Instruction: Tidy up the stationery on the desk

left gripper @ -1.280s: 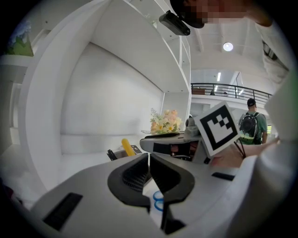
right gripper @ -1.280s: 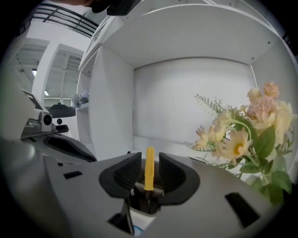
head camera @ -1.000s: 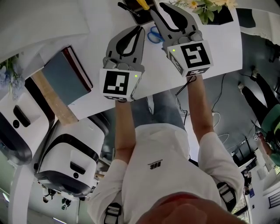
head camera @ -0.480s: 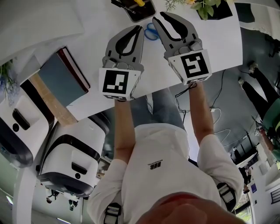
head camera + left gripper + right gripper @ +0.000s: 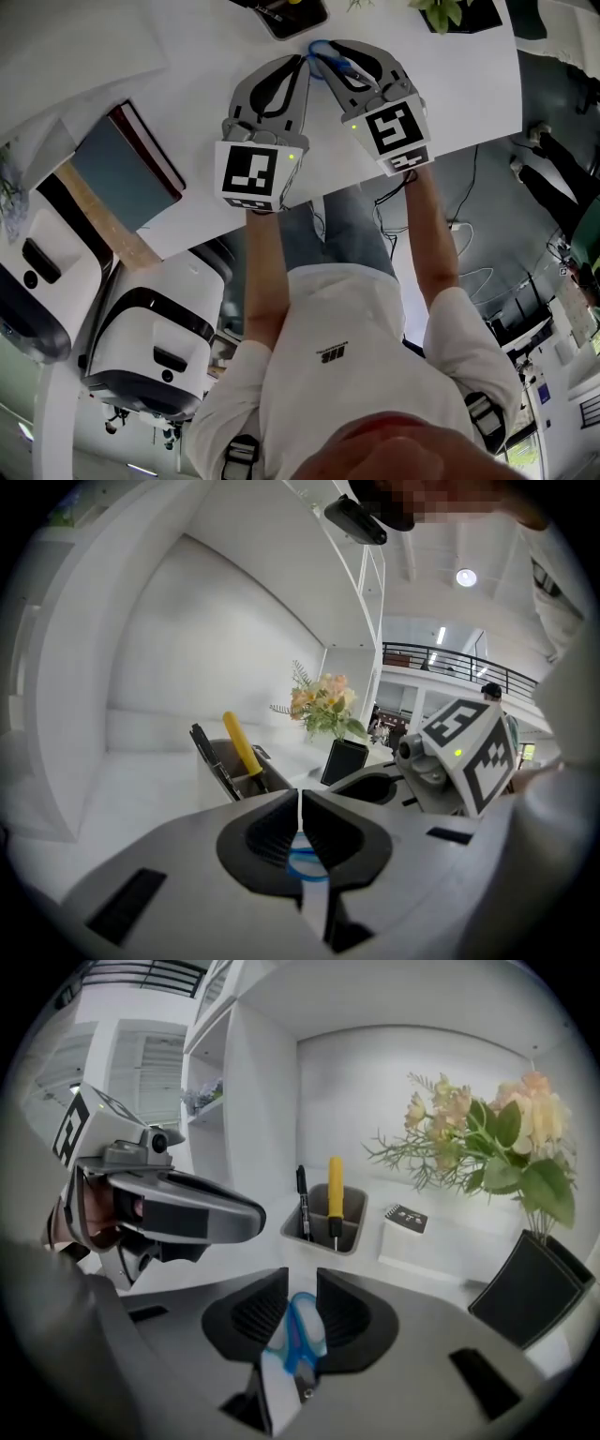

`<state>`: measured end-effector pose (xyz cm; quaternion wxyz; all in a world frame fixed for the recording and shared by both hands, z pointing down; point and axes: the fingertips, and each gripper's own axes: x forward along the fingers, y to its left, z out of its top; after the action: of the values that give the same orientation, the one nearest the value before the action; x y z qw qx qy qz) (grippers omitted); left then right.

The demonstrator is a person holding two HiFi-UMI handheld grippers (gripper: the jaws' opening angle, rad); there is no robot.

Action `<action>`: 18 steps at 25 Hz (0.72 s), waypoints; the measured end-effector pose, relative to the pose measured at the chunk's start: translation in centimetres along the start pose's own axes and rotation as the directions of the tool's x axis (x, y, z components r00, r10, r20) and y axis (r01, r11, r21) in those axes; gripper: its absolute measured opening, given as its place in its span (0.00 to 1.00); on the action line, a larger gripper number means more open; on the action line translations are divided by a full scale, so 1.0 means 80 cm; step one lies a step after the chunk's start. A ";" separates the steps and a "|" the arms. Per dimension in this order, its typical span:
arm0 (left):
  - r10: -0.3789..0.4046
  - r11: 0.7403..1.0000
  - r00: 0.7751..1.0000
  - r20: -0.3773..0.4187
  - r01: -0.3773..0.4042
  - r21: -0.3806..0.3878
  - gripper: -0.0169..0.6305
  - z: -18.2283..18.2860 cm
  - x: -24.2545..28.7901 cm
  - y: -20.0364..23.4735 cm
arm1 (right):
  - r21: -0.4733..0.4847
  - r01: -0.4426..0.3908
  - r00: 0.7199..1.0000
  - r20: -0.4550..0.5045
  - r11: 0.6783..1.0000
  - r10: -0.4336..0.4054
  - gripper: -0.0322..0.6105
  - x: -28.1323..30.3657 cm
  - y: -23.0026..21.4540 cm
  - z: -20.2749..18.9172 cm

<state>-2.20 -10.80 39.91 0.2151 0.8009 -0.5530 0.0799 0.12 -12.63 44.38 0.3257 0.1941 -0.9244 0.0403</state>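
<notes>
The right hand-held gripper is clamped on the blue-handled scissors, its pads pressing both sides of the handle loops, with the pivot end pointing back toward the gripper body. Whether the scissors rest on the white surface or are lifted off it cannot be told. The left hand-held gripper sits just beside it on the left, its jaws together with only a thin slit between them and nothing held. Farther away stands a grey pen holder with a black pen and a yellow-handled tool. To the right is a flower bouquet in a black vase.
</notes>
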 end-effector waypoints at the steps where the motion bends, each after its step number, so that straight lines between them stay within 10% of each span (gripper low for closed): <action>1: 0.000 1.000 1.000 -0.003 0.000 -0.003 0.03 -0.003 0.001 0.000 | -0.008 -0.007 1.000 -0.018 1.000 0.007 0.17 0.003 0.002 -0.005; 18: 0.025 0.999 0.999 -0.022 -0.025 -0.032 0.03 -0.020 0.002 0.011 | -0.082 -0.113 0.972 -0.218 0.990 0.093 0.16 0.042 0.021 -0.050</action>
<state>-2.77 -10.51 41.61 0.2330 0.7894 -0.5620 0.0820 -0.59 -11.41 49.65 0.4293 0.1250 -0.8938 0.0342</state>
